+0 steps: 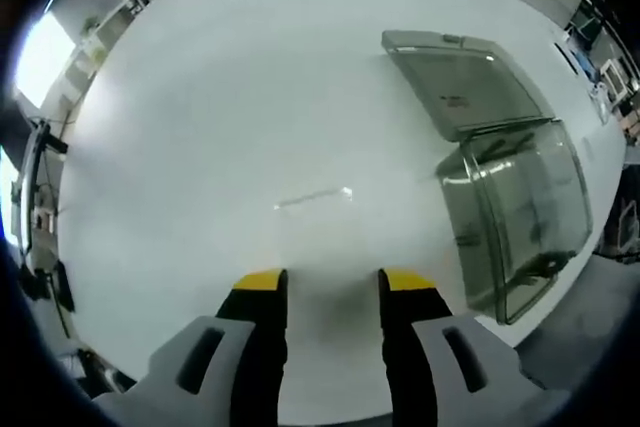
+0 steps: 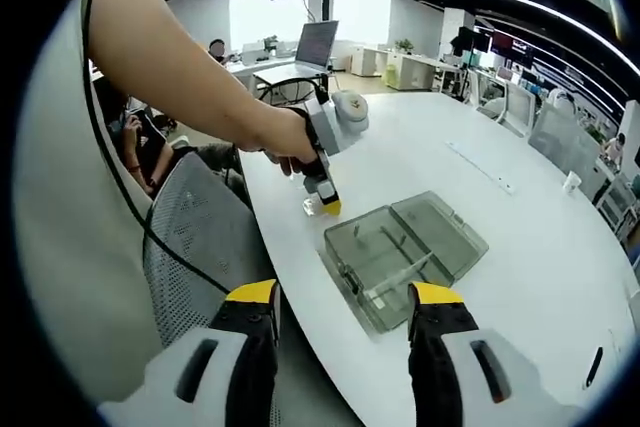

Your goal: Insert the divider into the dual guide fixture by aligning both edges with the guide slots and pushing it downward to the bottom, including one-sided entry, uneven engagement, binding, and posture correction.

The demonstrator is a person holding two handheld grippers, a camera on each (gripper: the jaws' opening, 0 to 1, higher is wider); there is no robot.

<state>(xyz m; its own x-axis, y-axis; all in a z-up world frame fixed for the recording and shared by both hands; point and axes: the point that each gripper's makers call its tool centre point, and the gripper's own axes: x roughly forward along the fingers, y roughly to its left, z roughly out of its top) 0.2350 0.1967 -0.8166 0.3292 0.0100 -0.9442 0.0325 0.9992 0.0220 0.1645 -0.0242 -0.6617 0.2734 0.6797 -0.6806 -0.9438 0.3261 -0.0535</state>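
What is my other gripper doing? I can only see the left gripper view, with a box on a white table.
Observer: The right gripper is open and holds nothing, over the table's edge.
Operator: What's next to the table there?
Observer: A grey mesh chair, just off that edge.
Operator: How does my left gripper look from there?
Observer: A hand holds the left gripper, tips down, close to the box's corner.
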